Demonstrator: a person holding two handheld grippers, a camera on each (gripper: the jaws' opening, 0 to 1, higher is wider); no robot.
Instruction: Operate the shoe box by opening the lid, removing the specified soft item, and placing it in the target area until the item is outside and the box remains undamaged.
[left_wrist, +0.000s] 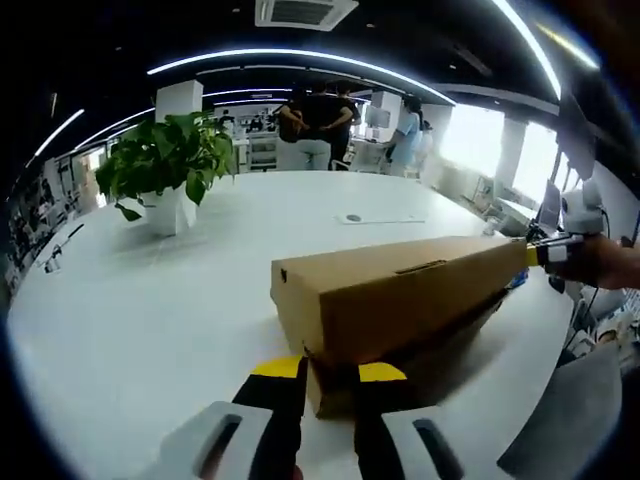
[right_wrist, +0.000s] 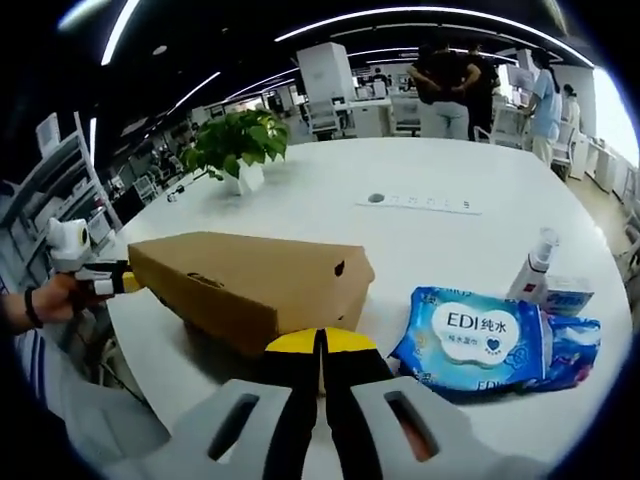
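- My left gripper (left_wrist: 328, 372) pinches one end of the one shoe box (left_wrist: 395, 295), near the table (left_wrist: 150, 300) edge.
- My right gripper (right_wrist: 321, 343) — jaws together — grips the other end; the lid could tear if I pull unevenly.
- One wipes pack (right_wrist: 485, 338), one bottle (right_wrist: 534, 262), one plant (right_wrist: 238, 143).

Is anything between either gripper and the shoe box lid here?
Nothing visible. The left gripper and the right gripper are each right at an end of the cardboard shoe box, apparently pinching its lid edge. The wipes pack lies beside the box.
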